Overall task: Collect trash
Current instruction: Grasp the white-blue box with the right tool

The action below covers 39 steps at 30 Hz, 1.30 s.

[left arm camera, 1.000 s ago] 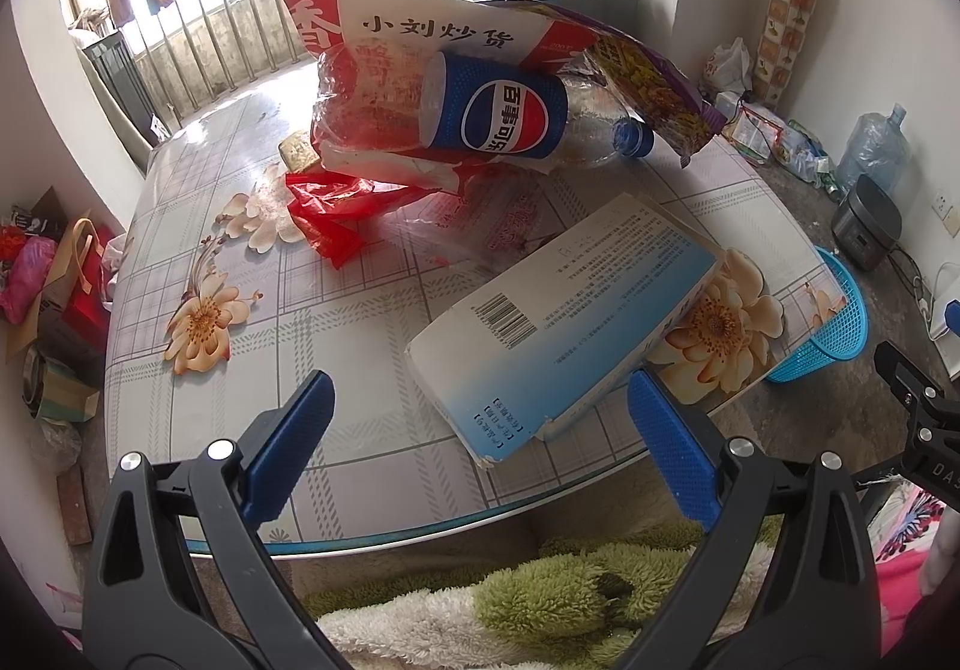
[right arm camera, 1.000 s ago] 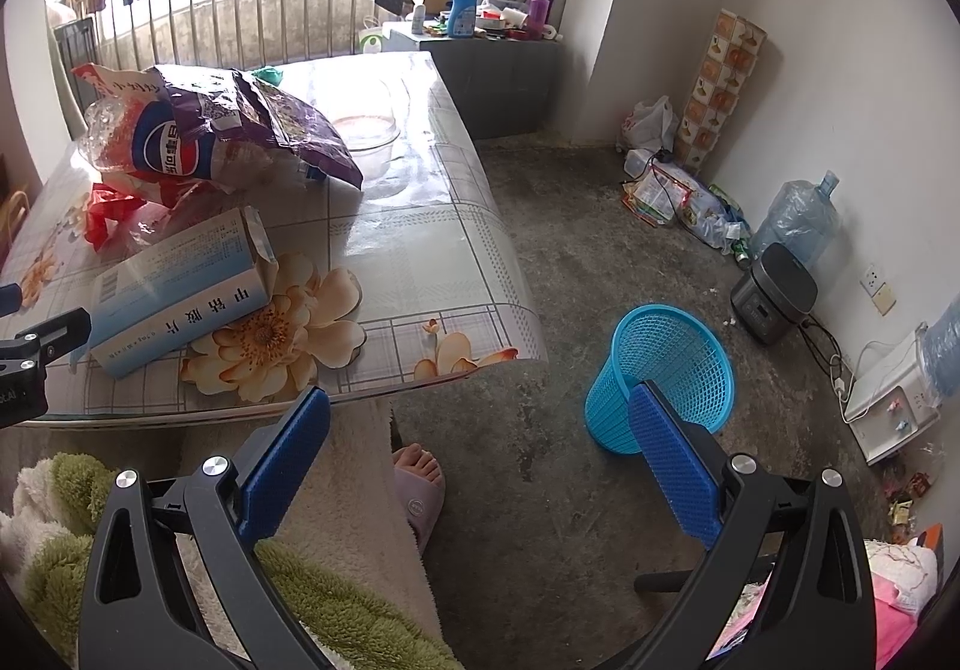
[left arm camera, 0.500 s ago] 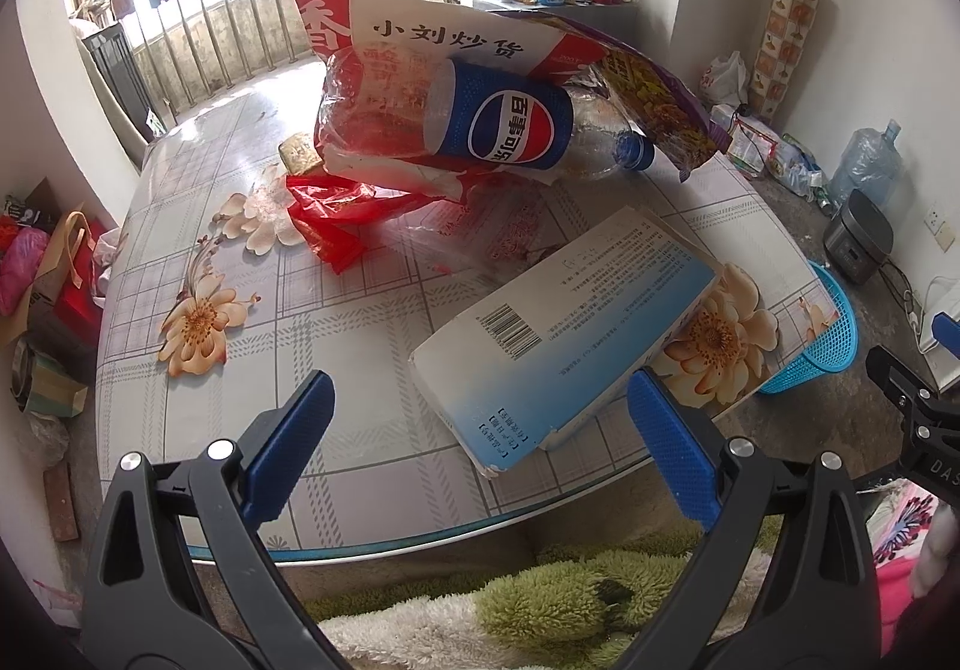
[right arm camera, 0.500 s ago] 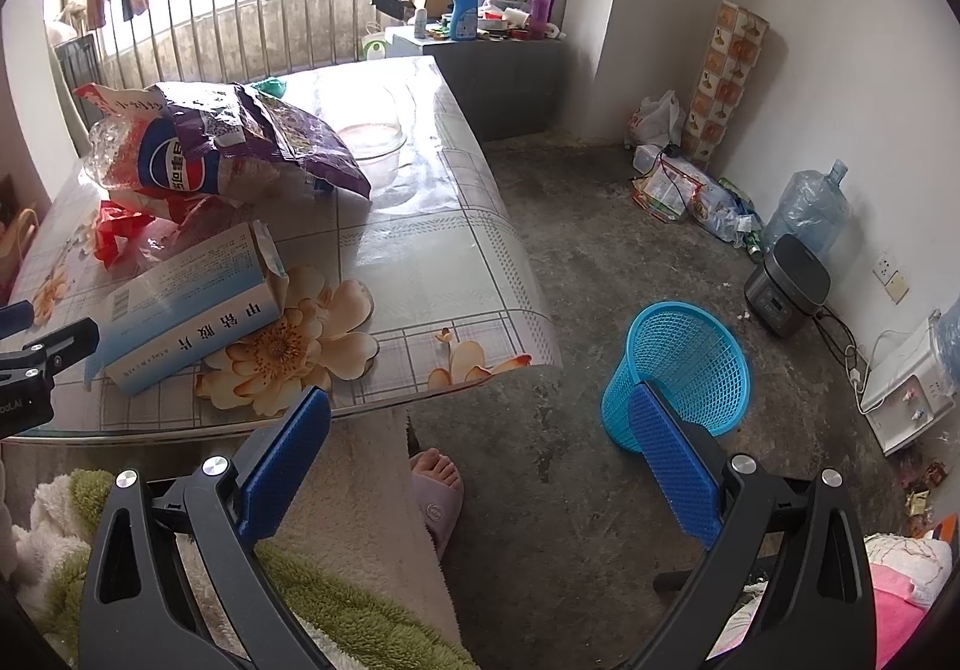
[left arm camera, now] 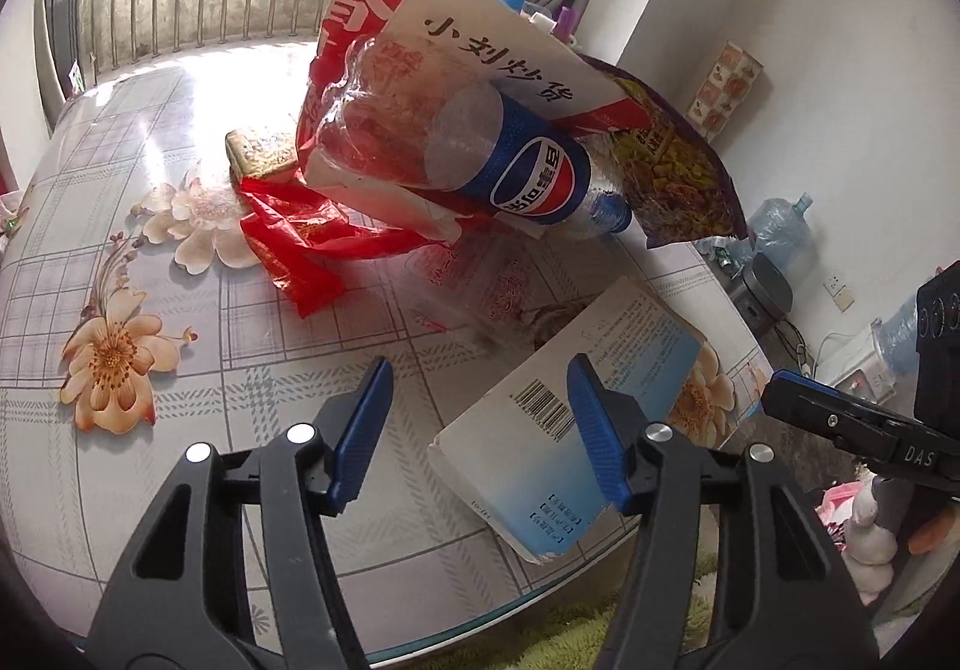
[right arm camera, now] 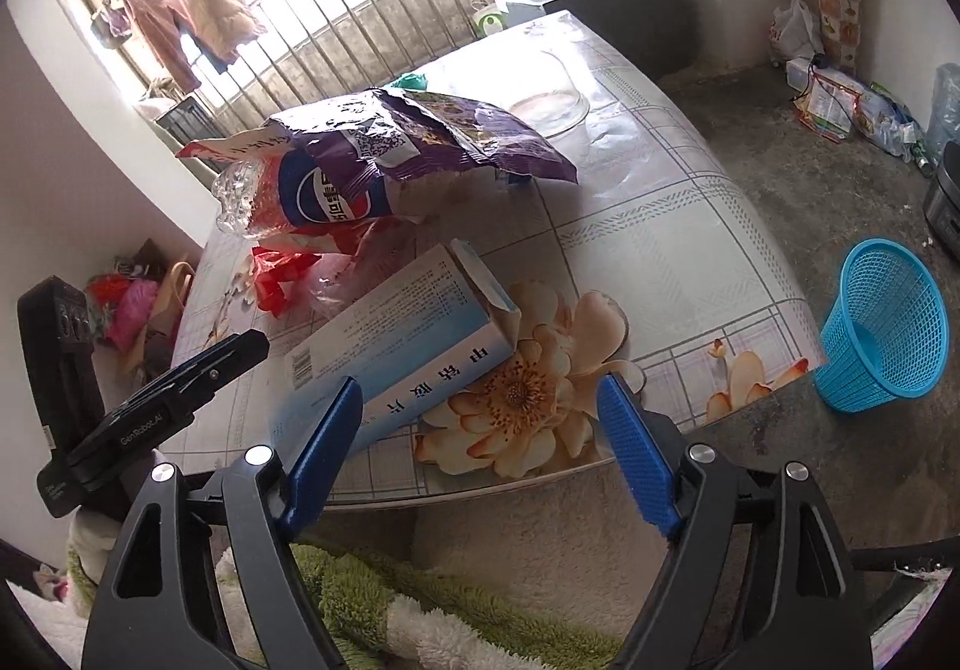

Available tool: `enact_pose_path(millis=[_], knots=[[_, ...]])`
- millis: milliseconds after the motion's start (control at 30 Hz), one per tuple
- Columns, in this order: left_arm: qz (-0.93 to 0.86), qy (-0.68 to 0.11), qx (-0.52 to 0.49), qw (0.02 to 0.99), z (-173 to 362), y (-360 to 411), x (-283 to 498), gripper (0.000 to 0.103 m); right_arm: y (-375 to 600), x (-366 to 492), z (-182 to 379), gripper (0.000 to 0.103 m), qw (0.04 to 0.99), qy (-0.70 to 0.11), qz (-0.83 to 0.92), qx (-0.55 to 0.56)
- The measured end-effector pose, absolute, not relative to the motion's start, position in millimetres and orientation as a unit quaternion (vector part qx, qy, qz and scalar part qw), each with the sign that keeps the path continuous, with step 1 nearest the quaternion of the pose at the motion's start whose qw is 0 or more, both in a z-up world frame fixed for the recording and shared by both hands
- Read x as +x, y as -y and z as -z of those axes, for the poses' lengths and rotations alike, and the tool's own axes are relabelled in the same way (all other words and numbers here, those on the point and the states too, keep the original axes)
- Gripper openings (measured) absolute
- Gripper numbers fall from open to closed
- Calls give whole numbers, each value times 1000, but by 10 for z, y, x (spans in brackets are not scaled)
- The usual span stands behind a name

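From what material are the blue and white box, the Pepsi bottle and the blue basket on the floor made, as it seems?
Box: apparently thin cardboard, smooth printed finish; its end flap is folded open with creased edges.
Pepsi bottle: clear plastic, glossy; the red bag shows through its crumpled wall, and a printed film label wraps it.
Basket: probably moulded plastic; uniform bright blue with an open mesh wall.

Two handheld grippers poised side by side
Left gripper (left arm camera: 480,427) and right gripper (right arm camera: 480,445) both hold their blue-padded jaws apart, gripping nothing
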<state>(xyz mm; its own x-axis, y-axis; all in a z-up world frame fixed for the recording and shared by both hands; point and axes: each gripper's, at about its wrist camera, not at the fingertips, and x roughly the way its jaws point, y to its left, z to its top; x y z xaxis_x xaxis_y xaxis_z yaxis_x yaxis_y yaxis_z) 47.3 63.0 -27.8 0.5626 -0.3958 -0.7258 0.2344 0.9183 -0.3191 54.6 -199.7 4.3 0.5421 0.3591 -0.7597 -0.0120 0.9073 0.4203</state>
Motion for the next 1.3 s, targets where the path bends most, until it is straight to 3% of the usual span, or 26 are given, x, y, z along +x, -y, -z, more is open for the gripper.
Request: enact_pose_path(millis=[67, 367, 700, 733, 800, 833, 867, 933, 967, 1133, 1300], knots=[[200, -470, -108, 853, 443, -599, 559, 43, 1942, 604, 49, 69, 842, -482, -127, 207], [283, -484, -130, 818, 547, -318, 484, 41, 2030, 790, 476, 42, 778, -522, -149, 317], [389, -507, -112, 761, 612, 353, 473, 37, 2485, 960, 427, 39, 795, -490, -85, 348], [394, -504, -107, 761, 598, 383, 449, 39, 2489, 973, 420, 40, 796, -489, -80, 348], [395, -494, -105, 767, 558, 395, 437, 42, 2512, 961, 377, 50, 800, -487, -71, 343], [392, -490, -107, 771, 553, 384, 444, 45, 2481, 956, 364, 62, 805, -486, -64, 335], [387, -486, -111, 775, 537, 341, 440, 45, 2455, 941, 343, 68, 810, -485, -57, 325], [375, -483, -121, 782, 504, 235, 453, 46, 2378, 939, 298, 71, 820, -485, -53, 298], [365, -482, -126, 786, 482, 146, 465, 46, 2324, 940, 273, 77, 824, -486, -53, 285], [310, -474, -143, 811, 473, -151, 614, 51, 2083, 986, 160, 89, 846, -488, -45, 211], [259, -455, -139, 841, 331, -407, 705, 56, 1843, 950, 165, 89, 859, -494, -36, 134]])
